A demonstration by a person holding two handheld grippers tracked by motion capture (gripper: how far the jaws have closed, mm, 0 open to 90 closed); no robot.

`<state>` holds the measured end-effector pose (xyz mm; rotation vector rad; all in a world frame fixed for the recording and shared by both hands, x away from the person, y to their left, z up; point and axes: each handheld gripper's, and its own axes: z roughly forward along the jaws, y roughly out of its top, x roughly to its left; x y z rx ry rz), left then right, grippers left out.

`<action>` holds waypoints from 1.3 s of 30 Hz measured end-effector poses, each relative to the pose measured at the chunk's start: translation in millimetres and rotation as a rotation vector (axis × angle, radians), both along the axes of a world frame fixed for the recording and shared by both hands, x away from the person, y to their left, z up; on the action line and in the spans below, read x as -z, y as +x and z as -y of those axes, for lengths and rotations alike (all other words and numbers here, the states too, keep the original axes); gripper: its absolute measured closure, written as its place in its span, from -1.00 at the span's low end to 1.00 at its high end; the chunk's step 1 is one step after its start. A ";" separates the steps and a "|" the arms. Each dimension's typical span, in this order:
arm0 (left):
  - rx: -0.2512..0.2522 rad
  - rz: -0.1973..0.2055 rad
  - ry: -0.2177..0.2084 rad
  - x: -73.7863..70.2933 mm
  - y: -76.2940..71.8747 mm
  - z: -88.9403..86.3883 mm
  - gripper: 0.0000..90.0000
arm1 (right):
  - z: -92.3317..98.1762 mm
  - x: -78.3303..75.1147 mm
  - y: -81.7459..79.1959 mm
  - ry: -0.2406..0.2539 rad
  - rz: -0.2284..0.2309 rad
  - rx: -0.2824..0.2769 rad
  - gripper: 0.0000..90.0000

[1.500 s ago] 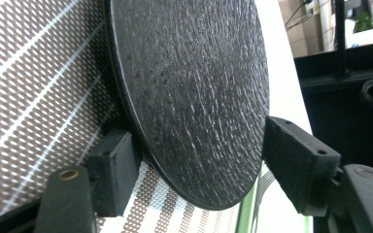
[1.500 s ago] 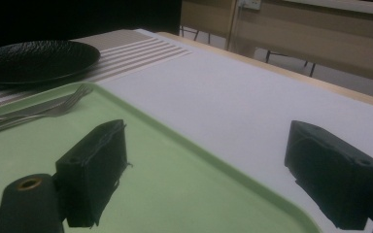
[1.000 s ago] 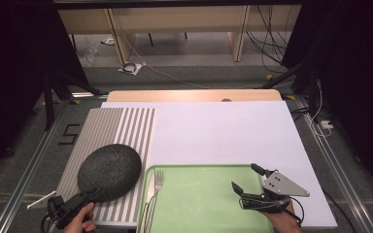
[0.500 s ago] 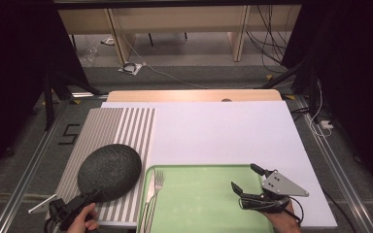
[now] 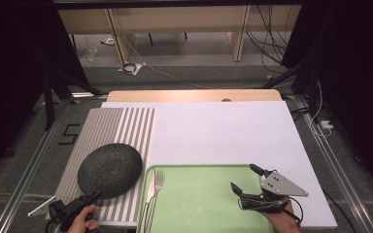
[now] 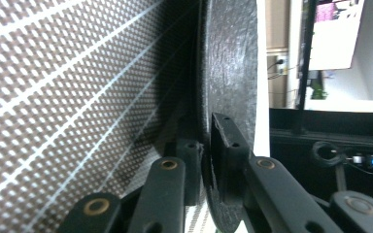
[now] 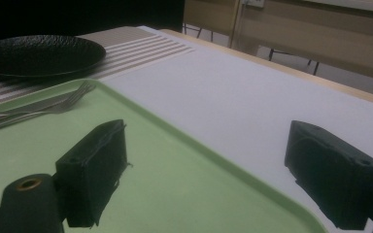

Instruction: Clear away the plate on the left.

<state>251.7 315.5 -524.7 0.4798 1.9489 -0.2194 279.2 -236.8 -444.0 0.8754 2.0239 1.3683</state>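
plate [image 5: 110,169], dark and bumpy, was pinched at its near rim by the left claw [image 5: 88,196], just closed, likely so it could be lifted off the striped mat [image 5: 119,125]. right claw [image 5: 245,183] was held wide apart over the green tray [image 5: 199,204], gripping nothing.

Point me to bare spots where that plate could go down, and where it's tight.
Widest free patch: the white board, between the striped mat and its right edge, beyond the green tray. The mat's far half is bare too. The tray's middle is free, between the fork and the right gripper. Tight: near-left corner, where the left gripper clamps the plate.
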 end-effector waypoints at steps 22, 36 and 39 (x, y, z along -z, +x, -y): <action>0.000 0.066 -0.088 1.0 -0.7 1.2 0.90 | 0.8 -0.2 0.0 -0.002 -0.002 -0.002 -0.64; 0.056 0.117 -0.098 -5.0 0.7 8.3 0.89 | 1.4 -0.5 -0.1 -0.002 -0.003 0.001 -0.64; 0.070 0.126 -0.091 -7.0 0.5 12.2 0.89 | 1.4 -0.4 0.0 -0.002 -0.003 0.001 -0.64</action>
